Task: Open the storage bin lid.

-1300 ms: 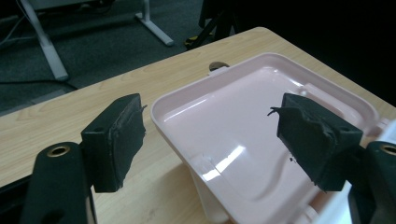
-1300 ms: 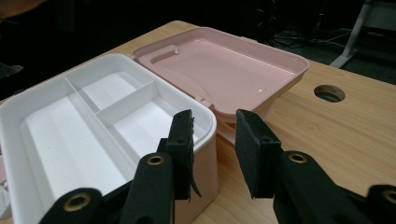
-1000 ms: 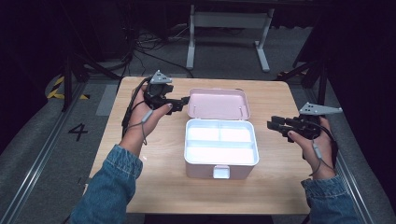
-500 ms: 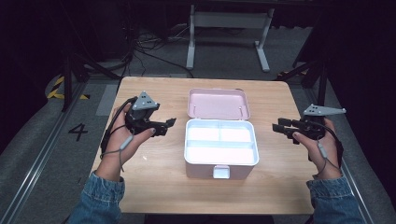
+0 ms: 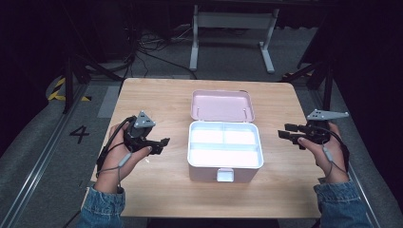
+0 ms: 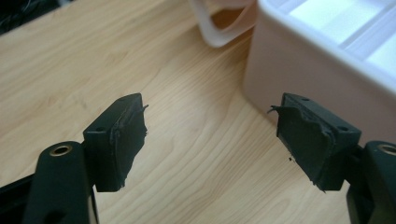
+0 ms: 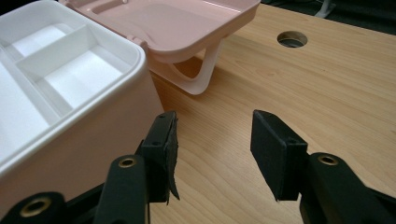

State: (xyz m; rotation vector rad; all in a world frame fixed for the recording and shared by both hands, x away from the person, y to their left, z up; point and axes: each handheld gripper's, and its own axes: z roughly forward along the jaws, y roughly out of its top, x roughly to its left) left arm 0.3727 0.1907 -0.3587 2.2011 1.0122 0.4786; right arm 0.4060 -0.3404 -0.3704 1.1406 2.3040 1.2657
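A pink box point(image 5: 225, 167) stands open mid-table, its lid point(image 5: 222, 105) laid back behind it. Inside is a white tray with three empty compartments point(image 5: 223, 142). My left gripper point(image 5: 159, 146) hovers low over the wood left of the box, pointing at it, open. In the left gripper view the open gripper point(image 6: 210, 135) frames bare wood, with the box wall point(image 6: 299, 70) just to the right. My right gripper point(image 5: 285, 132) is right of the box; its jaws have just been opening and hold nothing. In the right gripper view the gripper point(image 7: 212, 144) stands wide beside the box point(image 7: 93, 135) and lid point(image 7: 177, 23).
The wooden table point(image 5: 157, 95) has a round cable hole point(image 7: 292, 38) past the lid. A white latch point(image 5: 225, 175) sticks out of the box's front wall. A white desk frame point(image 5: 233, 28) and cables lie on the dark floor beyond.
My left hand has drawn back from the lid's left corner toward the near left and sunk closer to the table. The right hand has stayed in place.
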